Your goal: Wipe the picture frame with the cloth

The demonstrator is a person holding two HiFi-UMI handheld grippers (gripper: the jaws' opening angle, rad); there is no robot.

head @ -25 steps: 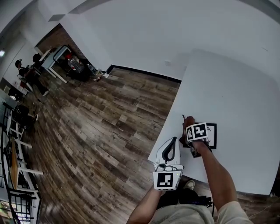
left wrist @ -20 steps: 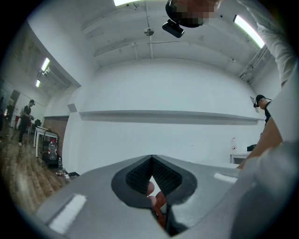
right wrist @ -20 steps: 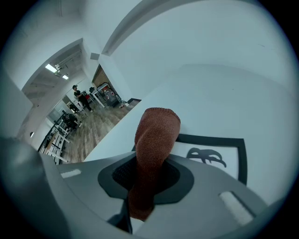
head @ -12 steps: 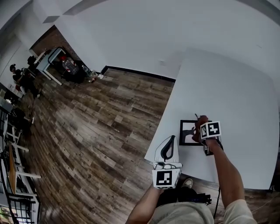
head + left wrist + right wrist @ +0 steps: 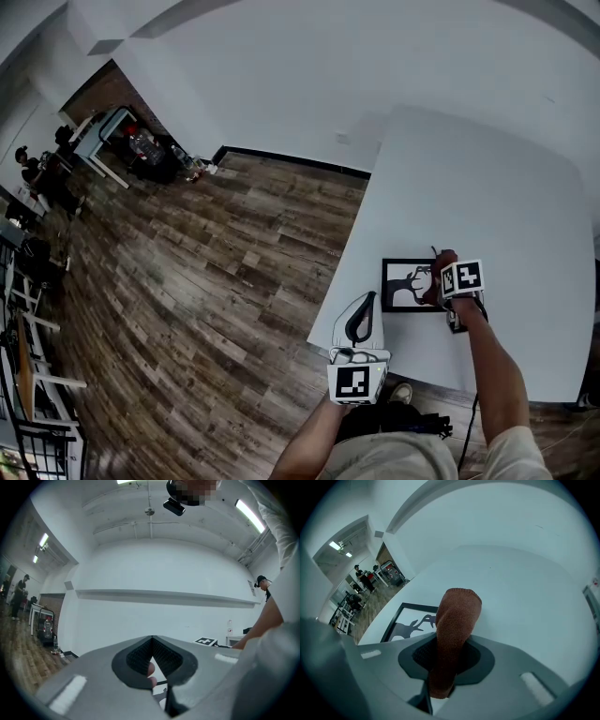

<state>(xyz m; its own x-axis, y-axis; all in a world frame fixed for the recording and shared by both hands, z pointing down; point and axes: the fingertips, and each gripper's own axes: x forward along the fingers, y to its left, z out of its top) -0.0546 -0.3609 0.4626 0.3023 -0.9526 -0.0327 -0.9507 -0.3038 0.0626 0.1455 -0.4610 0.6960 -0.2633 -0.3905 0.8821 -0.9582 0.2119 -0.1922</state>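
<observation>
white table (image 5: pixel 487 178) | wood-plank floor (image 5: pixel 206 281) | white wall (image 5: pixel 281 84) | desk (image 5: pixel 101 131), person (image 5: pixel 22 161) far left

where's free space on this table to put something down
The table is bare from the picture frame to its far edge, and right of the right gripper. Crowded near the front left corner: frame, cloth in that gripper, left gripper at the edge.

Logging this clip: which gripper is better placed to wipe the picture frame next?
Right. The right gripper is shut on the cloth at the picture frame; the left gripper holds no cloth.
</observation>
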